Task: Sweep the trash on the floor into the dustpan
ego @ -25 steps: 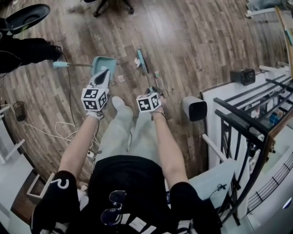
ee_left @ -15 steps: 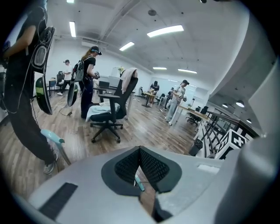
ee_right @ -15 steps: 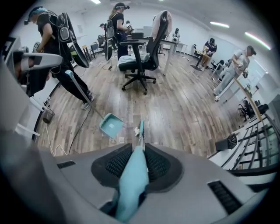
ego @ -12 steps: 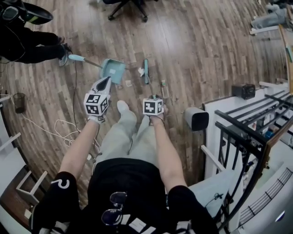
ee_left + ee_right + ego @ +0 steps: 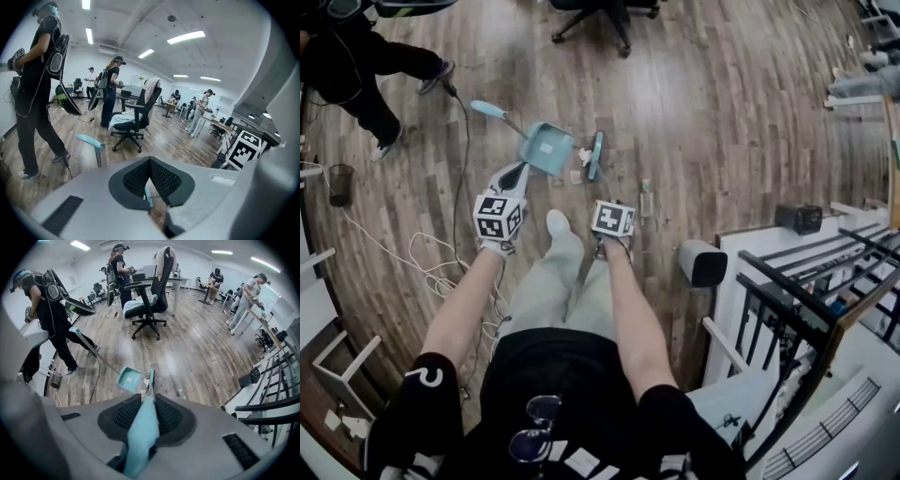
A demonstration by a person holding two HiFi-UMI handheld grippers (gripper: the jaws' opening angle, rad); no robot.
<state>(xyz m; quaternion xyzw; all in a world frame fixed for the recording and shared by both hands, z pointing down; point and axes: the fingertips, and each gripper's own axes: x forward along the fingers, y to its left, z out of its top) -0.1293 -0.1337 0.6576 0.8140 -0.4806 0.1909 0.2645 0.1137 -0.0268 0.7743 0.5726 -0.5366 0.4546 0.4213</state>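
Teal broom handle [image 5: 140,432] clamped tight in right gripper [image 5: 150,399]. Brush head [image 5: 596,155] sits on wood floor [image 5: 694,103] just beside dustpan [image 5: 546,148], with scraps [image 5: 575,176] between them. Left gripper [image 5: 150,163] jaws closed, empty.

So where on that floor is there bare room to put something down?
Bare boards between the dustpan and the office chair, and from the chair across to the black box. Crowded: scraps between dustpan and broom, cables at left.

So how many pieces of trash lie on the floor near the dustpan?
3: a crumpled white one by the broom head, a flat one just nearer, a third farther right. Smaller scraps may be hidden.
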